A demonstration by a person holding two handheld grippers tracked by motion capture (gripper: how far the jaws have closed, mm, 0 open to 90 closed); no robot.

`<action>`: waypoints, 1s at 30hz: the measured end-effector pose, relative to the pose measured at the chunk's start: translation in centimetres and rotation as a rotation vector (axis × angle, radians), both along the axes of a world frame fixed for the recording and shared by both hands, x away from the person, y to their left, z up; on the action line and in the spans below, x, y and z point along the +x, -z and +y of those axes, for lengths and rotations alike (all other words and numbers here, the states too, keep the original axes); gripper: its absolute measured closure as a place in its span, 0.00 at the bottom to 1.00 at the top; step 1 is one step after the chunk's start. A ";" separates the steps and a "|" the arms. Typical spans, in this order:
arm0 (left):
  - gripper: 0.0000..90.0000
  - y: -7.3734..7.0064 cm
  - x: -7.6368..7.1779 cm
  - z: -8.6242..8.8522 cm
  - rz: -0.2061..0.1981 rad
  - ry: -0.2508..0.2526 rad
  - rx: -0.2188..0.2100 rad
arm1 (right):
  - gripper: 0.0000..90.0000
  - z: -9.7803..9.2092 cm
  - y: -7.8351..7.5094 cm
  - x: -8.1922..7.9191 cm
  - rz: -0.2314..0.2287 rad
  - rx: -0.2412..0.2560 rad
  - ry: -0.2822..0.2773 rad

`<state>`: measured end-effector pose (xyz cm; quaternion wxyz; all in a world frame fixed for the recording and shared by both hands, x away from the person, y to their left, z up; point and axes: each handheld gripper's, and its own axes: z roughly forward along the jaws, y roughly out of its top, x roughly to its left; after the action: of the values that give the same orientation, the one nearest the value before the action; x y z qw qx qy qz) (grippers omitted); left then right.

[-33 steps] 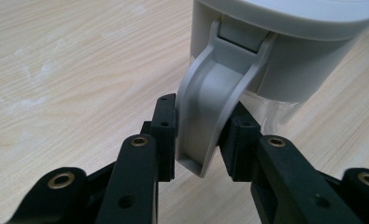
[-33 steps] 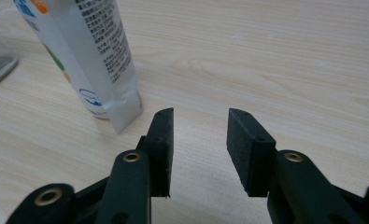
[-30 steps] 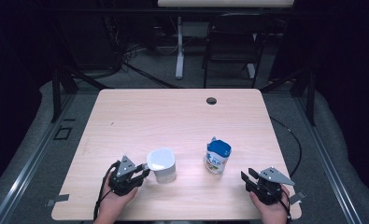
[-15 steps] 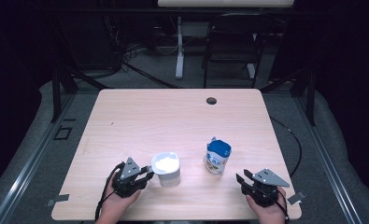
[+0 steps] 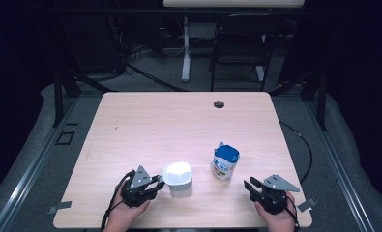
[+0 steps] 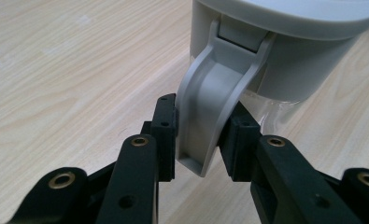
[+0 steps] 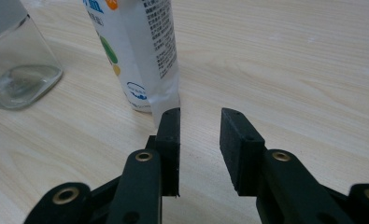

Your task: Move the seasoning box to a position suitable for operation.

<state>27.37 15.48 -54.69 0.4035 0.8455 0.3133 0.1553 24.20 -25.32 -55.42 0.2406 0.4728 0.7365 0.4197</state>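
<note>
Near the table's (image 5: 145, 125) front edge, left gripper (image 6: 198, 135) clamps the jug (image 5: 178, 179) handle (image 6: 210, 107); right gripper (image 7: 200, 135), jaws parted and empty, has yet to take the carton (image 7: 140, 51).

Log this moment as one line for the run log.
left gripper: shut on jug handle | right gripper: open, near pouch, not touching | white-lidded jug and pouch upright on table

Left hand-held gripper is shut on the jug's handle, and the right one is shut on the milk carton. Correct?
Not quite. The right hand-held gripper is open, near the milk carton but gripping nothing, as the right gripper view shows. The left hand-held gripper is indeed shut on the jug's handle.
</note>
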 end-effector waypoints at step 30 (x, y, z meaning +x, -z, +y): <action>0.64 -0.7 -0.6 1.1 0.058 -0.038 -0.119 | 0.79 0.9 -0.9 -0.8 -0.016 -0.015 -0.048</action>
<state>26.74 16.62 -54.03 0.4410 0.8180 0.3495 0.1194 23.41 -24.46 -54.55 0.2399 0.4499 0.7489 0.4233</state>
